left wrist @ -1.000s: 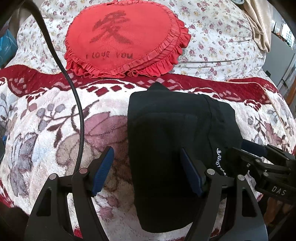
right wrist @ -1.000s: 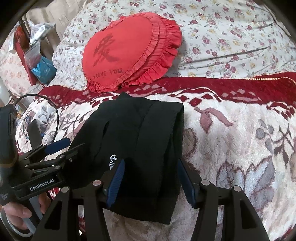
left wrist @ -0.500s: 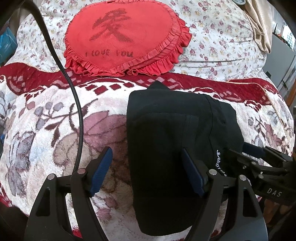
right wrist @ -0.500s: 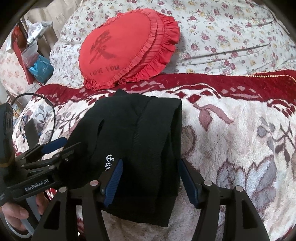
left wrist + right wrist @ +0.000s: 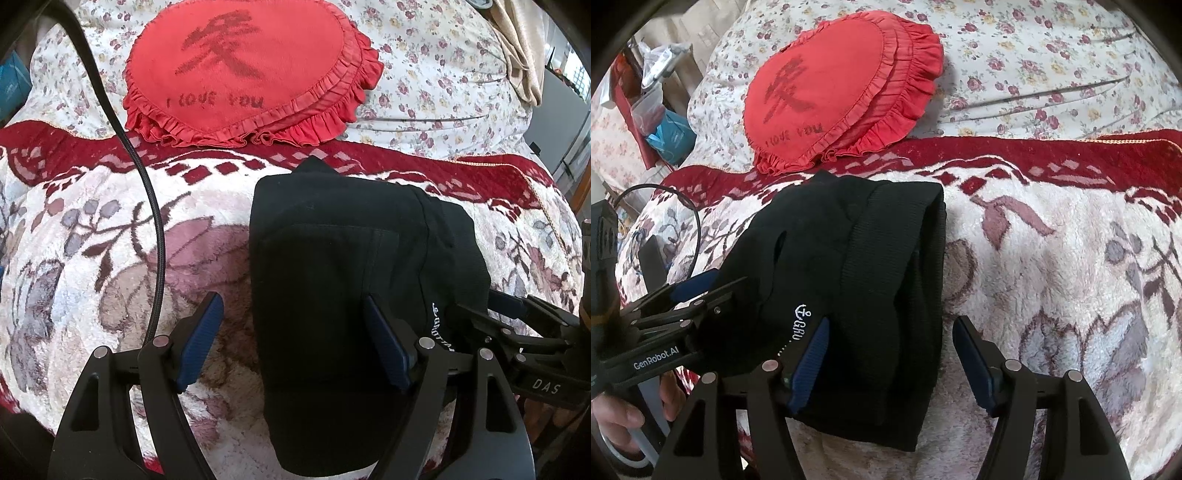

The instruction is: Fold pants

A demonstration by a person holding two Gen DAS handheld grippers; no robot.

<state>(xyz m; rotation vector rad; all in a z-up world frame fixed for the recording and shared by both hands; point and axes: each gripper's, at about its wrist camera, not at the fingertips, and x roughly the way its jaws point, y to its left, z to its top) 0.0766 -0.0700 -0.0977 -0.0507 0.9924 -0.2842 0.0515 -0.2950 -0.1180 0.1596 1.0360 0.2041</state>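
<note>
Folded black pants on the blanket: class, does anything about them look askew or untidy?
Slightly. The black pants form a compact bundle, but a cloth point pokes past the far edge, and the layers sit staggered on one side.

The black pants (image 5: pixel 332 295) run under the left claw's fingers (image 5: pixel 384 347), their near edge hidden, white lettering partly covered

I assess this as a home bedroom. I see a bed under a plush floral blanket (image 5: pixel 92 258), a flower-print quilt (image 5: pixel 424 85) beyond it, and a red heart-shaped frilled cushion (image 5: pixel 243 70) reading "I LOVE YOU". Bagged clutter (image 5: pixel 661 107) sits bedside.
</note>
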